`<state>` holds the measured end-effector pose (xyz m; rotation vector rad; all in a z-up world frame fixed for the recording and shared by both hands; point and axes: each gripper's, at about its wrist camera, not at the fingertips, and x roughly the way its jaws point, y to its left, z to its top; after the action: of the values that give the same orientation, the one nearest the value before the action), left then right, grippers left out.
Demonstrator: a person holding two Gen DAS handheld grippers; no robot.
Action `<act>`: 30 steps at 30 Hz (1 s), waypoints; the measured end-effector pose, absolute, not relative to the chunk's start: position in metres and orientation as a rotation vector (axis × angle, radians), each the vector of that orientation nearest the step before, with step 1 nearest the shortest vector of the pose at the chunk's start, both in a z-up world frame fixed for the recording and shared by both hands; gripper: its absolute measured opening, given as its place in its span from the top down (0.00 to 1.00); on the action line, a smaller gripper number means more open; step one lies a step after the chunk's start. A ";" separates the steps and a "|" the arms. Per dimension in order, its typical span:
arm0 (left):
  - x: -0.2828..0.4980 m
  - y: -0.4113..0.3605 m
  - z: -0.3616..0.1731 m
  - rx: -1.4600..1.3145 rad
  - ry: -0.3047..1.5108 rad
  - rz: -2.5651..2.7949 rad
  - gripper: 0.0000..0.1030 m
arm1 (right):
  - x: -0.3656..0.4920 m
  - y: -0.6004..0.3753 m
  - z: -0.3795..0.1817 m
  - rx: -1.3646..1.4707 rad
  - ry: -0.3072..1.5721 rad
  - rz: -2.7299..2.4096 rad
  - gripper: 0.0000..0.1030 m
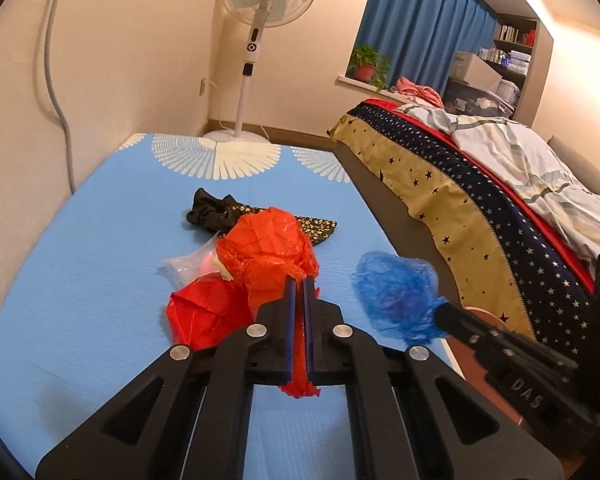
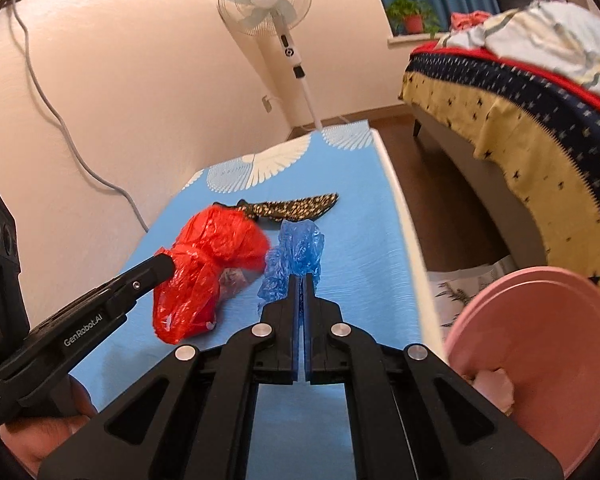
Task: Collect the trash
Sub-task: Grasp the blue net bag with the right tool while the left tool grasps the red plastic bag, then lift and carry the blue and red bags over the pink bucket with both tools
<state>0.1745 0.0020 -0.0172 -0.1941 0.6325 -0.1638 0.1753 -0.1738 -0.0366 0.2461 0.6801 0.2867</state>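
My left gripper (image 1: 299, 280) is shut on a red plastic bag (image 1: 266, 252), which bulges ahead of the fingers and trails between them; it also shows in the right wrist view (image 2: 208, 264). My right gripper (image 2: 300, 278) is shut on a crumpled blue plastic bag (image 2: 296, 258), also seen in the left wrist view (image 1: 396, 292) at the right gripper's tip (image 1: 444, 316). Both bags are over the blue table (image 1: 92, 264). A clear plastic wrapper (image 1: 188, 264) lies beside the red bag. A pink bin (image 2: 540, 360) stands at the lower right, off the table's edge.
A black scrunchie (image 1: 208, 210) and a black gold-speckled cloth (image 2: 296, 208) lie further back on the table. A standing fan (image 1: 256, 52) is behind the table. A bed (image 1: 480, 200) with star-print covers runs along the right. A grey cable (image 2: 60, 120) hangs on the wall.
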 end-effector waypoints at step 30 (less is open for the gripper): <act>0.093 -0.069 0.019 -0.083 0.552 -0.334 0.97 | 0.079 -0.272 0.039 0.197 0.541 0.047 0.99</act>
<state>0.0928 -0.0688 0.0191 -0.0828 0.5523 -0.3336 0.0790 -0.2720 0.0387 0.1970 0.5414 0.0472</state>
